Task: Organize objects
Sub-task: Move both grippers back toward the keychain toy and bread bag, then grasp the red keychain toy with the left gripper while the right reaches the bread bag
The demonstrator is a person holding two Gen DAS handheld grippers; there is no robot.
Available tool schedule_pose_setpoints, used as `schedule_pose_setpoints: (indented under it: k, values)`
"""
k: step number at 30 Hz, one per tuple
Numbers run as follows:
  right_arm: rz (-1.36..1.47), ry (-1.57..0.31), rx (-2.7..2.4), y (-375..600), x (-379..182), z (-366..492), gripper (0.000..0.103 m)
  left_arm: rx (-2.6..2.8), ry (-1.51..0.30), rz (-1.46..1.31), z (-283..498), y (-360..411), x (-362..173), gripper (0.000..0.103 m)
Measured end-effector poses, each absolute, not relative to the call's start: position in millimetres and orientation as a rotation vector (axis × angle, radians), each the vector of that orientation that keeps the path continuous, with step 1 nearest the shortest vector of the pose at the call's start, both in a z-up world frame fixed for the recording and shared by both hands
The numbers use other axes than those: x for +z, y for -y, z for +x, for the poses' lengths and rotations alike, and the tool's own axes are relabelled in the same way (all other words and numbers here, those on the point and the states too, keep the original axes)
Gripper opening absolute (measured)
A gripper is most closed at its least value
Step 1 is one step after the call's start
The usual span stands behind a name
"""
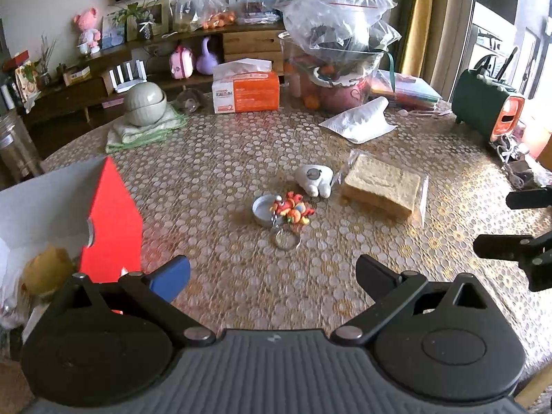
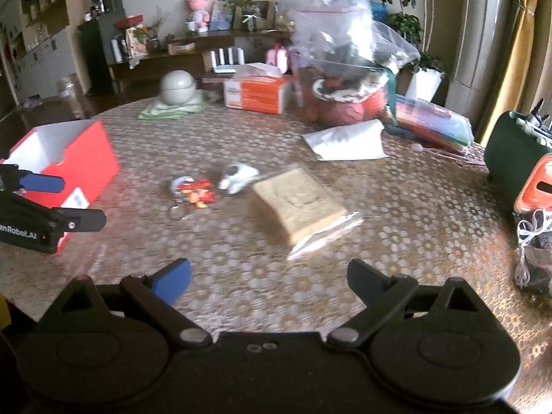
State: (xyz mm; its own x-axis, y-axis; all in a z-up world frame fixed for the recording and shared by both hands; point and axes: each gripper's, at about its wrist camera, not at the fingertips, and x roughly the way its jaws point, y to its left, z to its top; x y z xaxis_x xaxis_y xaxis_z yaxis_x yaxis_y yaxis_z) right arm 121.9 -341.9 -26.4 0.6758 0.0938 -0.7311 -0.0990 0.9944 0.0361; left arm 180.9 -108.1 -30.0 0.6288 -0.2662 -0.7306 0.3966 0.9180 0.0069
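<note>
My left claw (image 1: 272, 276) and right claw (image 2: 269, 276): both released, empty, above patterned counter (image 1: 224, 158). Ahead: bagged tan bread slice (image 1: 383, 186), colourful keychain (image 1: 293, 210), white toy (image 1: 314, 179); open red cardboard box (image 1: 110, 220) left.

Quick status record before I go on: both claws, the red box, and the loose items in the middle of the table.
left claw: open, empty, above the table
right claw: open, empty, above the table
red box: open top, at the table's left side, beside the left claw
keychain toy: on the table, touching a small round tin
white toy: just behind the keychain toy
bagged bread: flat on the table, right of the white toy
inside the box: a yellowish thing, unclear what
</note>
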Motion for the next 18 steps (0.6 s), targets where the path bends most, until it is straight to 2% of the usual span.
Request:
schedule_pose_setpoints:
  k: [18]
  values:
    - [-0.092, -0.88, 0.16, 363, -68, 209, 0.097, -0.431, -0.784, 0.276, 244, 153, -76, 0.103]
